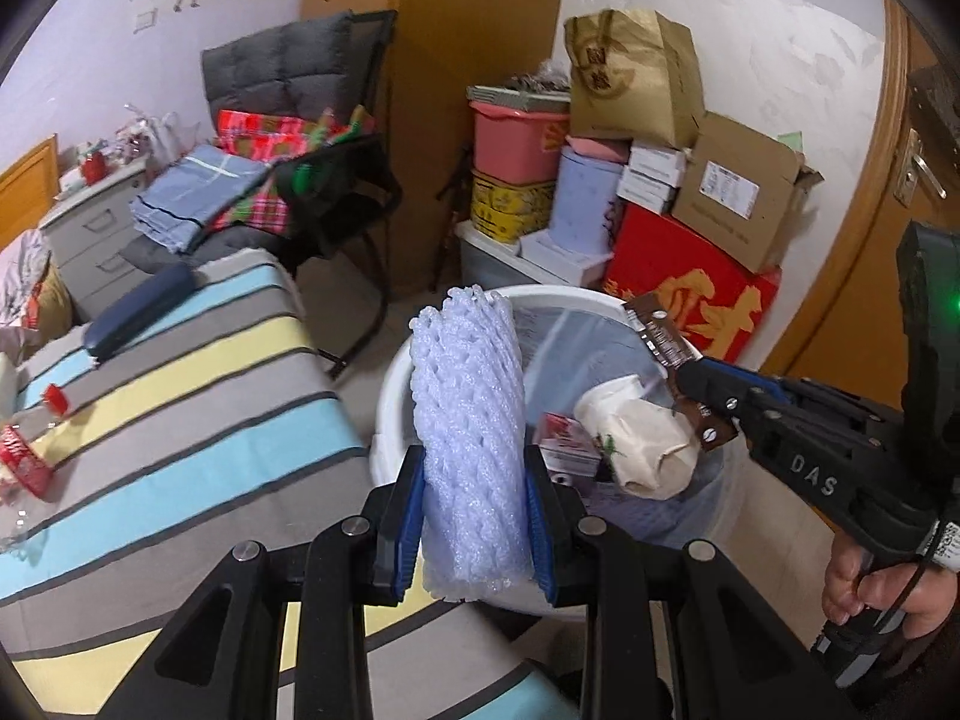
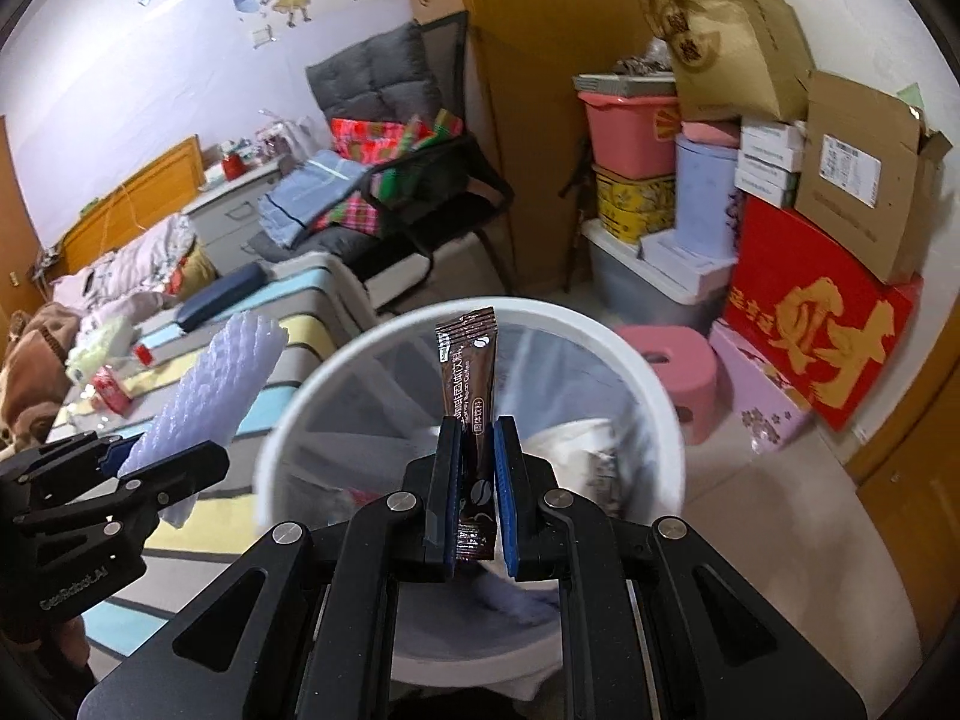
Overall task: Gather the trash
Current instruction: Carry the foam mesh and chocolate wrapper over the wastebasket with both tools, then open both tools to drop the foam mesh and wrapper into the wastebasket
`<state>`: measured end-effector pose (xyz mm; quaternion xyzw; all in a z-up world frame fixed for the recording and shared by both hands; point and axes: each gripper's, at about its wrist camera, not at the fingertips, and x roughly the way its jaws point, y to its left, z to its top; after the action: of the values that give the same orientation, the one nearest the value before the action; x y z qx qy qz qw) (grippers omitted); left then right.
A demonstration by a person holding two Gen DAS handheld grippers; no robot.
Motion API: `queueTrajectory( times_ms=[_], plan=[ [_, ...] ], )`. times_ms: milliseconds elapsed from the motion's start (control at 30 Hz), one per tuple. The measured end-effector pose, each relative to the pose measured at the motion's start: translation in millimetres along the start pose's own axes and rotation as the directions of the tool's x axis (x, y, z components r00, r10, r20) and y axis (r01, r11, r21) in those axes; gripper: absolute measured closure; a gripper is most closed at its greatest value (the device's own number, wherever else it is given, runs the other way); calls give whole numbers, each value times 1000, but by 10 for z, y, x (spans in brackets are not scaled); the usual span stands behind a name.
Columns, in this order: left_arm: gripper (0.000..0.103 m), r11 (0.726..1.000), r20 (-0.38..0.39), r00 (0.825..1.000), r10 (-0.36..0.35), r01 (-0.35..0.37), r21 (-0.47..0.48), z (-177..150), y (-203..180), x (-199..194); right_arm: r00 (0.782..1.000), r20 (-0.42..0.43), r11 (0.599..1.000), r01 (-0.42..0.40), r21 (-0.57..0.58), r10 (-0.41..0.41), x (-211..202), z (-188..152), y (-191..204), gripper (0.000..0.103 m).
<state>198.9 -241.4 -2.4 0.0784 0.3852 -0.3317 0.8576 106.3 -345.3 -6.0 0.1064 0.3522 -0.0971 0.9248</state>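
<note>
Two grippers: the left gripper (image 1: pixel 474 468) and the right gripper (image 2: pixel 477 462). One foam net (image 1: pixel 468 420), one coffee sachet (image 2: pixel 468 372), one white bin (image 2: pixel 600 336). One pink stool (image 2: pixel 672 360), one pink tub (image 1: pixel 516 138), one red box (image 1: pixel 690 294), one chair (image 1: pixel 336 138).

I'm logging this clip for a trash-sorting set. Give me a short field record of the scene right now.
left gripper: shut on foam net
right gripper: shut on coffee sachet
bin: white, lined with clear bag, already holds crumpled paper and wrappers
sachet position: over the bin opening
foam net position: at the bin's edge nearest the bed
bed: striped cover, red scraps lying on it
</note>
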Motion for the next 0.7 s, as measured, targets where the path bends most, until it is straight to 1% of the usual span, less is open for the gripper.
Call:
queueTrajectory(
  times_ms=[167, 300, 400, 433, 467, 500, 567, 633, 700],
  plan=[
    [72, 1000, -21, 1000, -8, 9, 14, 26, -121, 166, 999, -26, 999, 25, 27, -24, 82, -38, -190, 92],
    [71, 1000, -33, 999, -26, 26, -1, 45, -155, 257, 999, -41, 999, 36, 35, -34, 104, -47, -258, 92],
    [63, 1000, -35, 999, -19, 19, 3, 44, -173, 285, 998, -49, 999, 40, 25, -38, 112, -53, -276, 92],
    [55, 1000, -30, 999, -17, 17, 5, 43, -180, 284, 998, -52, 999, 40, 18, -39, 113, -58, -274, 92],
    [51, 1000, -28, 999, -19, 19, 1, 43, -178, 278, 998, -52, 999, 42, 15, -41, 112, -62, -277, 92],
    [50, 1000, -26, 999, -24, 24, -3, 44, -177, 270, 998, -50, 999, 45, 15, -44, 117, -61, -290, 91],
    [47, 1000, -25, 1000, -14, 13, -6, 47, -165, 251, 998, -41, 999, 48, 18, -47, 100, -61, -297, 89],
    [45, 1000, -17, 1000, -4, 4, -8, 50, -149, 224, 998, -37, 999, 50, 18, -50, 92, -56, -300, 79],
    [44, 1000, -12, 1000, -13, 13, -19, 49, -121, 191, 998, -31, 998, 52, 18, -52, 68, -57, -293, 74]
  ],
)
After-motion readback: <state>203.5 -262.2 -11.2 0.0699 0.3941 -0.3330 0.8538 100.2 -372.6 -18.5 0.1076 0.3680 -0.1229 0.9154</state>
